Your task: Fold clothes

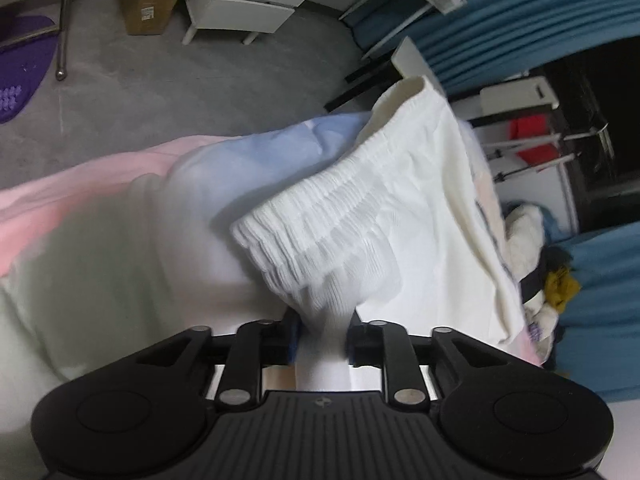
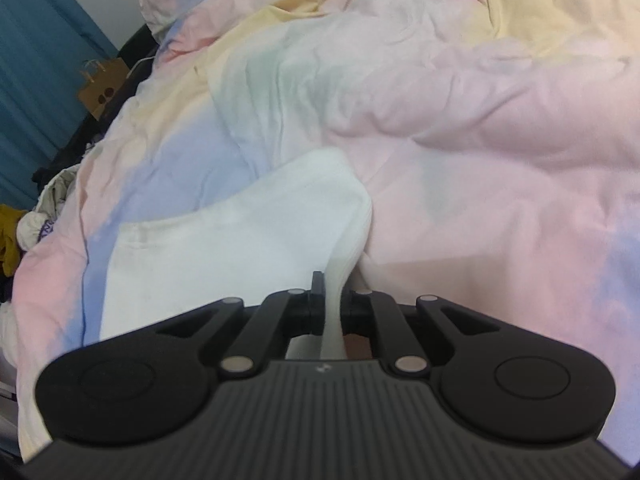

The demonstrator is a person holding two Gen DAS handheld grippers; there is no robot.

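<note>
Lighting: even, soft indoor; faint shadows. Quality: strong fisheye bending and dark corners; motion blur on pastel bedding [image 2: 460, 128]; white garment [image 1: 400, 216] overexposed.

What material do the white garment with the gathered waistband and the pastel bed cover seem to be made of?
White garment with gathered elastic waistband: probably matte cotton knit, judging by fine ribbing. Pastel tie-dye bed cover: likely soft woven cotton; it wrinkles and shows no shine.

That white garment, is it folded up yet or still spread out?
Not folded yet: the white garment hangs stretched between the left gripper and right gripper, both clamped on its cloth.
</note>
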